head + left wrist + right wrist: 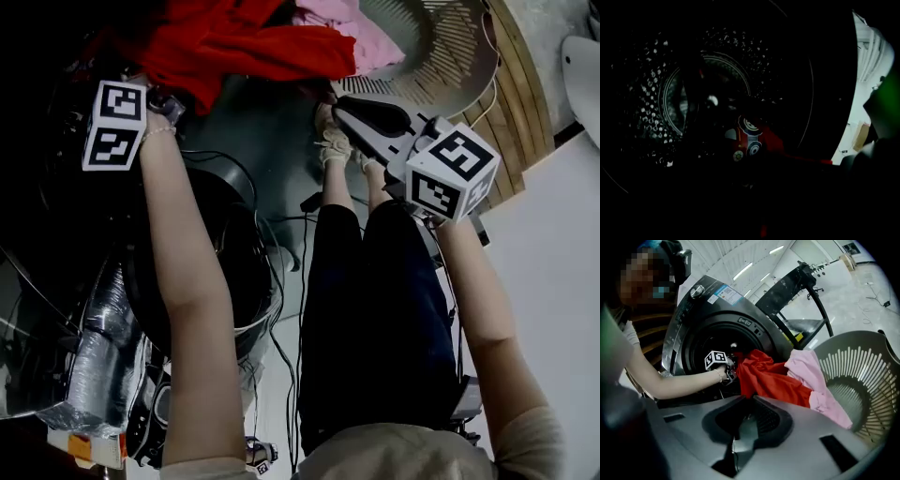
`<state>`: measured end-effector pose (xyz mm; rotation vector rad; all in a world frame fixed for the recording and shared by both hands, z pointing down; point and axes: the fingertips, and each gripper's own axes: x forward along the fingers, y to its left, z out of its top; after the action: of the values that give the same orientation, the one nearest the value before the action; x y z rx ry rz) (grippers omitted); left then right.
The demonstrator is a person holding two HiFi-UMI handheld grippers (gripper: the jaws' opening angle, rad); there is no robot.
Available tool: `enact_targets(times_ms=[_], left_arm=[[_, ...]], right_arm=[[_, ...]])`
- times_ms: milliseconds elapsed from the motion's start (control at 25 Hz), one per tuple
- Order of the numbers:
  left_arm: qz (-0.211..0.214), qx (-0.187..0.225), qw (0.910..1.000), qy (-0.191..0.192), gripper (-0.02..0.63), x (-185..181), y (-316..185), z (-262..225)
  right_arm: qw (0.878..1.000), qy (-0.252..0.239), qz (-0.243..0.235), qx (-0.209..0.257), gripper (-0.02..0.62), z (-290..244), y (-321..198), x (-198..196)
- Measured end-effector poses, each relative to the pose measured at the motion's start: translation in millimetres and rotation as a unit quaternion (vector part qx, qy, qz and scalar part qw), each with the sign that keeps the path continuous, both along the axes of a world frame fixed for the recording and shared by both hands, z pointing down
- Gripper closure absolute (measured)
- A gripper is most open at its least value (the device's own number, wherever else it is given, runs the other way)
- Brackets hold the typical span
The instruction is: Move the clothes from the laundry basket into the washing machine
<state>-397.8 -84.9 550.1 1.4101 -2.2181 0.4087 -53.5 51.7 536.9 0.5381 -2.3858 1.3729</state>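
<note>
- Right gripper view: left gripper [727, 370] at washing machine [693, 324] mouth, centre-left; red garment [768, 378] trails toward the laundry basket [867, 376].
- Left jaws too dark to judge; right gripper [745, 401] jaws closed, empty.
- Better to push the cloth deep.

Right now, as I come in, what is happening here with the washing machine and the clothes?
A person is loading laundry with a gripper in each hand. The left gripper is at the mouth of the washing machine, beside a red garment that reaches from the drum toward the laundry basket. It is too dark to tell whether its jaws pinch the cloth. A pink garment lies draped over the basket's rim. The right gripper is held in front, jaws together and empty.
</note>
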Motion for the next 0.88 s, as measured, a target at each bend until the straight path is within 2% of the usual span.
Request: enact_targets(times_ms=[80, 160, 240, 360, 440, 520, 640, 760, 880], left_arm=[[-0.032, -0.014, 0.999, 0.029, 0.359, -6, 2, 17], [-0.067, -0.011, 0.9962, 0.055, 0.29, -12, 16, 22], [-0.079, 0.0, 0.9943, 0.071, 0.279, -12, 32, 17], [-0.055, 0.008, 0.9956, 0.076, 0.273, 9, 53, 1], [-0.02, 0.003, 0.9961, 0.085, 0.268, 40, 66, -5], [0.026, -0.02, 0.9936, 0.108, 0.262, 82, 77, 3], [0.073, -0.082, 0.9842, 0.139, 0.222, 140, 96, 36], [0.066, -0.125, 0.9791, 0.146, 0.193, 164, 105, 70], [0.046, -0.164, 0.9797, 0.105, 0.189, 151, 101, 102]], right_arm=[[1.0, -0.001, 0.004, -0.004, 0.555, 1, 1, 0], [1.0, -0.006, 0.006, -0.008, 0.555, -1, 3, -3], [1.0, -0.014, 0.005, -0.011, 0.555, -5, 6, -8], [1.0, -0.017, 0.001, -0.013, 0.555, -9, 11, -11], [1.0, -0.016, 0.0, -0.015, 0.555, -10, 13, -11], [1.0, -0.014, -0.001, -0.015, 0.555, -11, 13, -11], [1.0, -0.007, -0.015, -0.016, 0.555, -8, 17, -8], [0.999, 0.022, -0.033, -0.011, 0.555, -2, 23, 3], [0.998, 0.045, -0.046, 0.0, 0.555, 1, 27, 10]])
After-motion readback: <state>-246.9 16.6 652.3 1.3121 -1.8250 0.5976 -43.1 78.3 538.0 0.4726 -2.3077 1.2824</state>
